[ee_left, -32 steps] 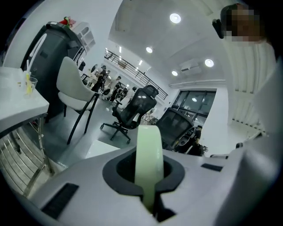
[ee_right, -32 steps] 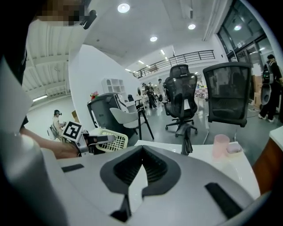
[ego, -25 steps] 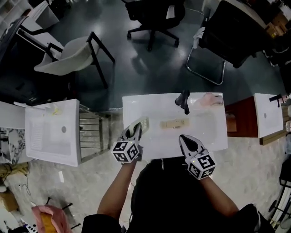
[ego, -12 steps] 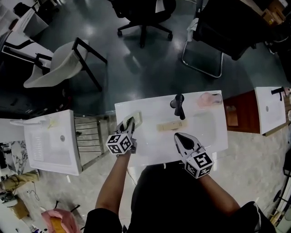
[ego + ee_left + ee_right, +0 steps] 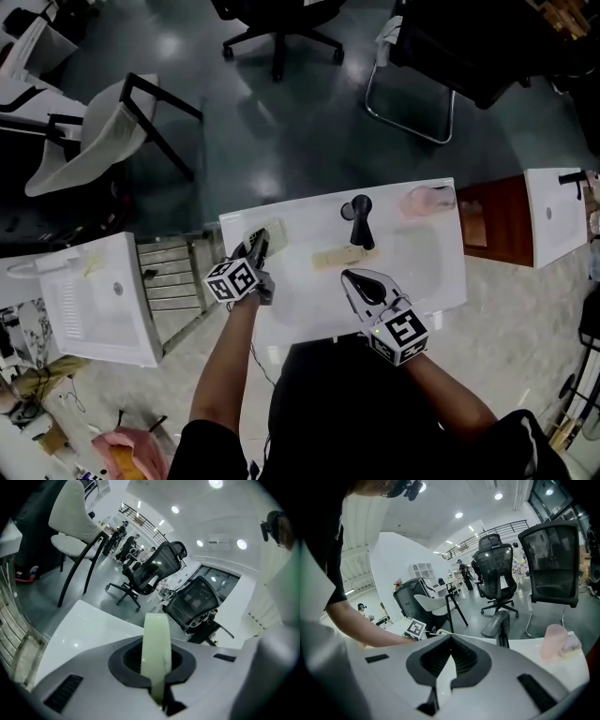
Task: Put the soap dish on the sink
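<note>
The right hand-held gripper (image 5: 351, 277) hovers over the near part of the sink (image 5: 433, 274), its jaws together and empty. The left hand-held gripper (image 5: 257, 247) pinches the pale green soap dish (image 5: 270, 232) edge-on over the sink's far left corner, left of the black faucet (image 5: 360, 221).

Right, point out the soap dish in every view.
Head view: soap dish at the sink's far left corner, held by the left gripper.
Left gripper view: dead centre, edge-on, clamped between the jaws.
Right gripper view: probably the thin pale rim left of centre, beside the left gripper's marker cube; too small to be sure.
Shared landmark: the white sink, seen in all three.
</note>
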The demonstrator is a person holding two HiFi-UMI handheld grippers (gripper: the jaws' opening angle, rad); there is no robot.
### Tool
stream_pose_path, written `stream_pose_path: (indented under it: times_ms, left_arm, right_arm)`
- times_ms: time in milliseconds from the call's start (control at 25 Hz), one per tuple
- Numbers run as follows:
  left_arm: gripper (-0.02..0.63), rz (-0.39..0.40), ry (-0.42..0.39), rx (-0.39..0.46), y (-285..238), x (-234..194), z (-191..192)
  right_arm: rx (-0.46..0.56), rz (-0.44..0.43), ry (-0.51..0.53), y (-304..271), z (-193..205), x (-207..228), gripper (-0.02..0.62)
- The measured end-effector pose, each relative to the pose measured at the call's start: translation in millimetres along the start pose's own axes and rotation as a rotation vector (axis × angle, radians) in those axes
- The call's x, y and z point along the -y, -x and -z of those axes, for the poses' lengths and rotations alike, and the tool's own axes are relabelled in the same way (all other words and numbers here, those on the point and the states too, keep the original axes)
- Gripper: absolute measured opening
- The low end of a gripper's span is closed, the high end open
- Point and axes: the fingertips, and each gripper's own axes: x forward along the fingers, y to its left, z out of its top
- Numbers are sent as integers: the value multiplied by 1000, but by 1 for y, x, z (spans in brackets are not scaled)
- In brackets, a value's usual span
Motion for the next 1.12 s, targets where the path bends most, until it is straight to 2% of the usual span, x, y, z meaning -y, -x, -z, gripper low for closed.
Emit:
stream_pose_path:
  times_ms: [120, 240, 400, 480, 760, 1120]
  left_arm:
    - [18, 2, 40, 0, -8, -7, -1]
    - [18, -29, 33, -12, -13, -16, -3]
    - [42, -88, -37, -48, -15, -26, -5]
    - [114, -106, -74, -81, -16, -29, -3]
    - [216, -220, -238, -179, -18, -43, 1]
    - [273, -321, -339, -233, -19, -52, -2]
  right_arm:
    - [-7, -3, -2, -5, -1, 6, -2]
    - [-14, -3, -3, -7, -1, 12, -2]
    - [-27, -3, -5, -11, 1, 19, -2]
    - [-32, -1, -1, -13, 0, 22, -2]
    - [-27, 4, 6, -16, -8, 29, -2]
    - [-30, 14, 6, -13, -7, 30, -2]
